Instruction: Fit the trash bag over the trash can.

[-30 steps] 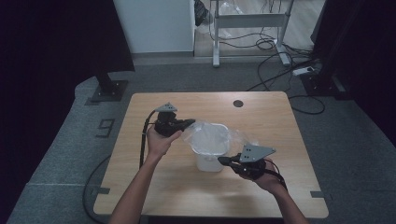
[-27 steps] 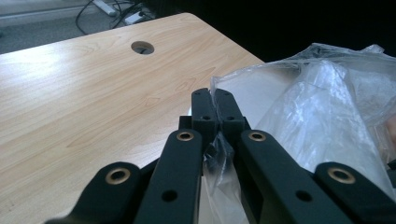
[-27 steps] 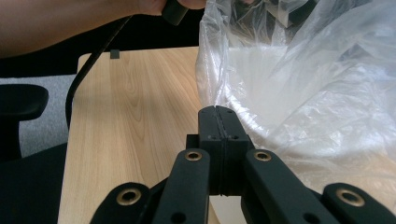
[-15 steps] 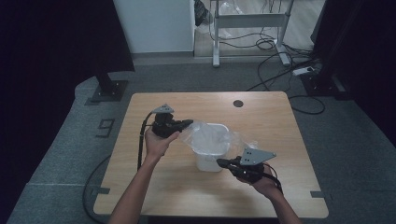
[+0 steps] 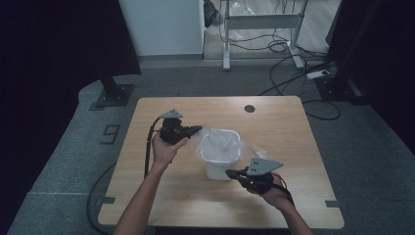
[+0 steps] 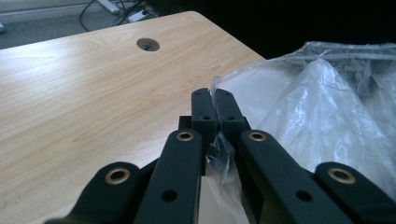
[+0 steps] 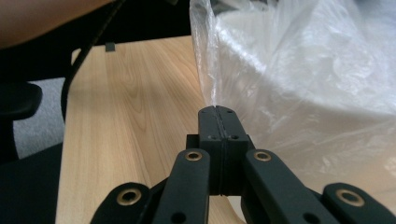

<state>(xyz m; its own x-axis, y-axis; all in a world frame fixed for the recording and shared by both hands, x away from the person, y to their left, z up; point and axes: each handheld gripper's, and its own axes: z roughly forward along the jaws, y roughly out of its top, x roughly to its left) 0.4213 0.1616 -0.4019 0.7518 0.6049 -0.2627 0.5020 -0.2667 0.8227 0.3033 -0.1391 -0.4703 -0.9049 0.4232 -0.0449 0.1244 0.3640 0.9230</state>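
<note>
A clear bag is draped in and over a white bin standing mid-table. The bag's edge on the bin's left is pinched between the closed jaws of the left gripper. Its near edge, by the bin's right front, is clamped by the right gripper, jaws pressed together on the film.
</note>
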